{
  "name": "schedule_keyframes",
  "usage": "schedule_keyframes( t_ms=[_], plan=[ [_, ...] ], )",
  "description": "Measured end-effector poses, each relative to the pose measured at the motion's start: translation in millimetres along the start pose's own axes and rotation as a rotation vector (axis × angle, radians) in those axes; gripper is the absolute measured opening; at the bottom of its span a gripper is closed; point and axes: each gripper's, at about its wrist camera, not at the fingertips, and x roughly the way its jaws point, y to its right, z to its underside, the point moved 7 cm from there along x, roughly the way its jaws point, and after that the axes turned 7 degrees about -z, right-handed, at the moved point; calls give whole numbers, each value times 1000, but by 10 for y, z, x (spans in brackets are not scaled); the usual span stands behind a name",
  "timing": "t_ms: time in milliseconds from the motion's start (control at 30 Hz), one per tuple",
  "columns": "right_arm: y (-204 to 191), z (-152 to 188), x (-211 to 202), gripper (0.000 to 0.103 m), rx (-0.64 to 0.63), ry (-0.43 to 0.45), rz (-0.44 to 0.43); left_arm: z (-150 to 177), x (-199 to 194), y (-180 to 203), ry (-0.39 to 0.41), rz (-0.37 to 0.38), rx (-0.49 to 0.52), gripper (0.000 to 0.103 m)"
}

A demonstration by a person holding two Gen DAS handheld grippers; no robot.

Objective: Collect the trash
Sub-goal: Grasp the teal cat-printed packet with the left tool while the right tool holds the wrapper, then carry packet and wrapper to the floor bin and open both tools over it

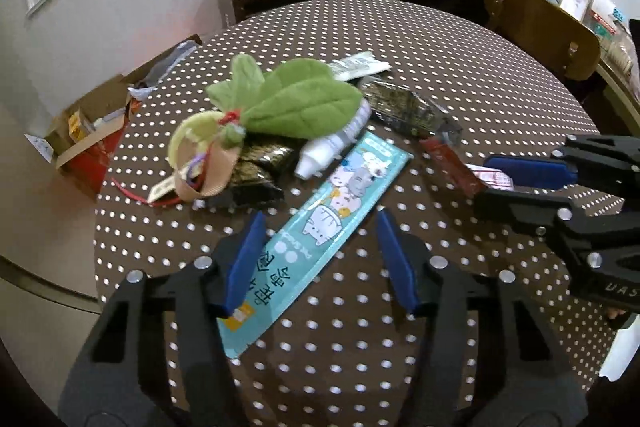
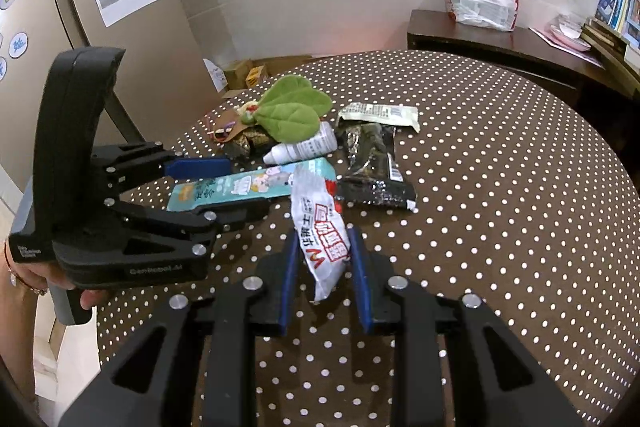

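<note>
**One wrapper in hand, the left lining up the next**

The right gripper [image 2: 322, 259] has its blue pads pinched narrow on the red-and-white wrapper [image 2: 320, 227], gripping it near one end so the rest of the crinkled film trails forward over the polka-dot table [image 2: 500, 207]. A hold near the end makes sense: the wrapper is limp, and it looks easier to drag clear of the pile that way.

Over to the left gripper [image 1: 320, 259]. Its jaws stand fairly wide, one on either side of the teal cartoon-cat packet [image 1: 320, 223], and neither pad appears to press on it. The packet lies flat and long on the cloth, running diagonally between the fingers, so the tool is tilted down across its narrow width, which I judge is the only way a flat sleeve like this can be pinched.

The rest of the litter sits heaped just beyond: a white squeeze bottle [image 1: 332, 147], dark glittery wrappers [image 1: 404, 107], and a green plush leaf toy [image 1: 288, 99] draped on top. That toy hardly looks like trash, so I would expect it to be left alone.

Off the table's far left edge, a cardboard box [image 1: 88, 123] stands on the floor, possibly where the rubbish goes, though I cannot say for sure
</note>
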Motion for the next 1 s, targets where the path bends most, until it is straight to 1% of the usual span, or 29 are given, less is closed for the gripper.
schedule_keyframes(
  t_ms=[100, 200, 300, 333, 367, 400, 433, 467, 533, 600, 833, 1000],
  plan=[
    [-16, 31, -16, 25, -3, 0, 1, 50, -70, 156, -11, 0, 18, 53],
    [-30, 77, -50, 25, -7, 0, 12, 89, -129, 265, -23, -18, 0, 49],
    [-29, 150, -107, 25, -3, -2, 12, 147, -186, 419, -18, -23, -11, 45],
    [-28, 178, -130, 25, -1, -3, 10, 156, -201, 475, -17, -31, -13, 41],
    [-20, 198, -149, 25, 1, -3, 11, 164, -217, 521, -16, -41, -13, 33],
    [-14, 219, -172, 25, 2, -2, 10, 167, -229, 559, -16, -47, -19, 28],
    [-11, 237, -191, 25, 4, -1, 13, 170, -238, 599, -18, -74, -29, 28],
    [10, 255, -219, 25, 9, 2, 23, 172, -246, 628, -20, -104, -25, 28],
    [33, 292, -254, 25, 19, 1, 17, 175, -269, 671, -13, -156, -11, 27],
    [42, 323, -300, 25, 16, 5, 25, 174, -283, 696, -4, -183, -17, 27],
    [-56, 425, -458, 25, 8, 17, 12, 368, -457, 732, 29, -152, -100, 27],
    [-271, 479, -544, 25, -31, 22, -9, 552, -705, 597, 75, -131, -194, 27]
  ],
)
